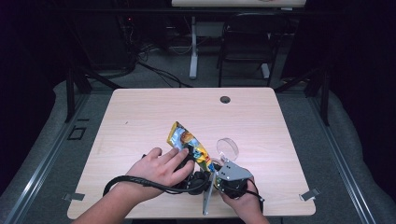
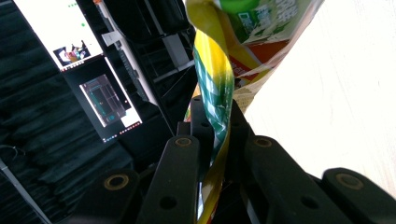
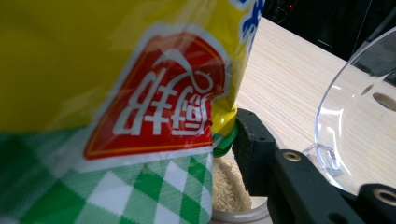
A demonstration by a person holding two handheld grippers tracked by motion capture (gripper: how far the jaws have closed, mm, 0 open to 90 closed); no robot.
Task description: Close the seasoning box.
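A yellow snack bag (image 1: 187, 141) with green checks and a red label is held tilted above the table's front middle. In the left gripper view my left gripper (image 2: 215, 122) is shut on the bag's twisted yellow-green edge (image 2: 212, 79). A hand covers the left gripper (image 1: 196, 173) in the high view. The right gripper (image 1: 218, 171), under its grey plate (image 1: 232, 173), meets the bag's lower end. In the right gripper view the bag (image 3: 116, 93) hides one jaw; the other jaw presses at its corner. Below sits a white pot of pale granules (image 3: 229, 191).
A clear round lid (image 1: 227, 148) lies just right of the bag, also close by in the right gripper view as the lid (image 3: 359, 121). The wooden table (image 1: 140, 116) has a cable hole (image 1: 225, 99) at the back. A chair (image 1: 247, 42) and desk legs stand beyond it.
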